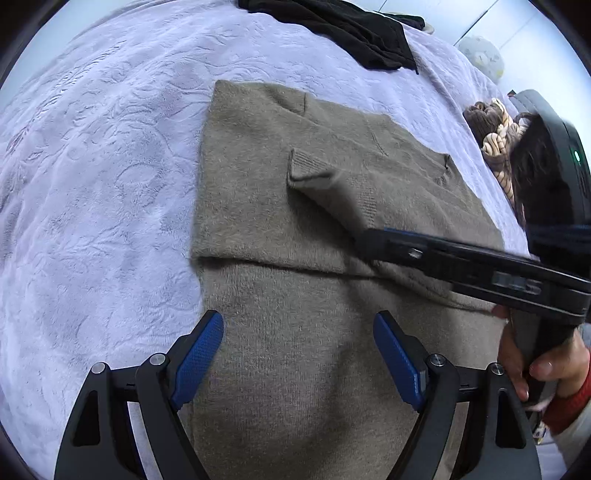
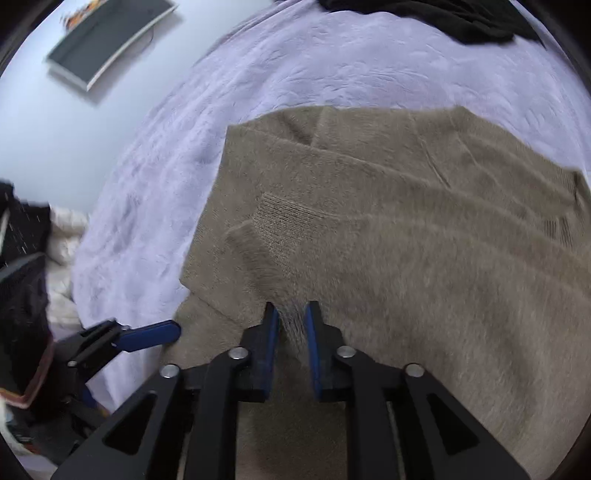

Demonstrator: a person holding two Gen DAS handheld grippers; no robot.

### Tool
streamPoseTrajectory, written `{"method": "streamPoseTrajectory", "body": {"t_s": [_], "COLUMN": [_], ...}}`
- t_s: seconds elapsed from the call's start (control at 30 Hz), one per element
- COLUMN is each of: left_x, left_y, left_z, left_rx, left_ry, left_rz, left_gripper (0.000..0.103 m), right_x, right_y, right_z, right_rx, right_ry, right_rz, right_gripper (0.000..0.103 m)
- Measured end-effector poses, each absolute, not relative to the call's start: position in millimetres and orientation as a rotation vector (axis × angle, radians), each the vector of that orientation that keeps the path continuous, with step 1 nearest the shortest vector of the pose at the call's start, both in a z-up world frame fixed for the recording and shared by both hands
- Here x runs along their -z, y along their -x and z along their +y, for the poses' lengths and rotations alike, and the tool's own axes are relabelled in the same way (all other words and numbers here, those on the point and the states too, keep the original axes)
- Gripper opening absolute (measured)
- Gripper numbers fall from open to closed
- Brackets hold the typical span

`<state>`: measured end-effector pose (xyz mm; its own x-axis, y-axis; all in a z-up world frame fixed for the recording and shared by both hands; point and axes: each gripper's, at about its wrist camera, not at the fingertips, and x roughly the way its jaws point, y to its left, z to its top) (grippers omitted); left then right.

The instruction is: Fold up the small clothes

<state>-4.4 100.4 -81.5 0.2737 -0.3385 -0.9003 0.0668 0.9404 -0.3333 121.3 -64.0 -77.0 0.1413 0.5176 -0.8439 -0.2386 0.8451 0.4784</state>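
Fuzzy brown-grey knit sweater (image 1: pixel 314 206) folded flat on a soft lilac bed blanket (image 1: pixel 103 177), left hand-held gripper (image 1: pixel 298 354) wide open above its near edge, empty, right hand-held gripper (image 2: pixel 291 328) partly open, sweater beneath, nothing pinched, black cloth (image 1: pixel 351 29) far off

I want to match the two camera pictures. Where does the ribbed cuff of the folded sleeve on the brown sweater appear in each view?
Left wrist view: the ribbed cuff lies at the picture's middle, slightly above, on the brown sweater.
Right wrist view: the ribbed cuff lies a little left of the middle, above the right gripper.
Shared landmark: the black garment on the lilac blanket, at the top edge in both views.
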Motion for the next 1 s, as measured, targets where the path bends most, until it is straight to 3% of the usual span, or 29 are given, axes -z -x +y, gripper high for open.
{"method": "streamPoseTrajectory", "body": {"t_s": [0.07, 0.43, 0.83, 0.93, 1.0], "left_x": [78, 85, 50, 71, 89], "left_y": [-1, -60, -57, -72, -79], "left_z": [100, 86, 79, 67, 62], "left_rx": [0.277, 0.308, 0.302, 0.325, 0.309], "left_ry": [0.262, 0.384, 0.323, 0.305, 0.301], "left_rz": [1.263, 1.274, 1.198, 1.273, 1.337], "left_gripper": [0.084, 0.084, 0.084, 0.084, 0.079], "right_x": [72, 75, 90, 94, 97], "right_y": [-117, -30, 32, 31, 31], "right_z": [-84, -214, -303, -304, -307], "right_rx": [-0.520, -0.250, -0.062, -0.063, -0.061], "right_ry": [-0.371, -0.769, -0.985, -0.995, -1.007], "right_rz": [1.316, 1.270, 1.217, 1.223, 1.224], "right_gripper": [0.060, 0.061, 0.061, 0.061, 0.061]}}
